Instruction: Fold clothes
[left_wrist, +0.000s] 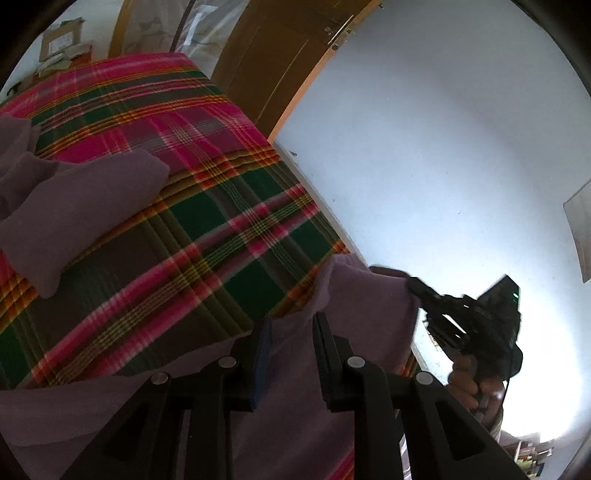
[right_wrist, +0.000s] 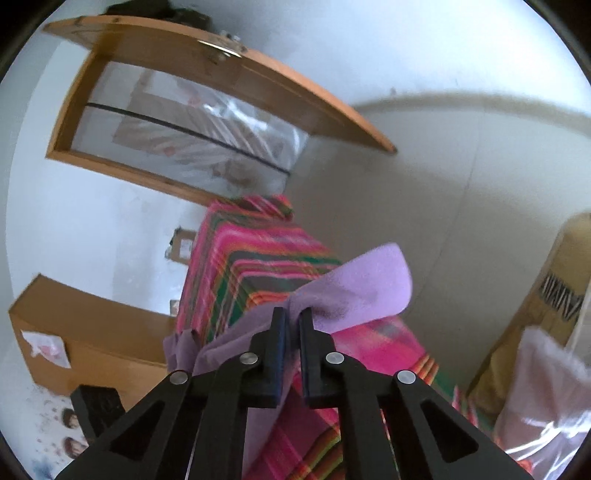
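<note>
Right gripper (right_wrist: 291, 317) pinching purple garment (right_wrist: 354, 291); left gripper (left_wrist: 291, 325) spread over it, plaid bedspread (left_wrist: 155, 206) beneath.

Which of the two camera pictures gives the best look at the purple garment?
The left wrist view: the purple garment spreads widely across the plaid cover, with a sleeve-like part lying flat. The right wrist view shows only a bunched corner of it, pinched in the right gripper.
</note>
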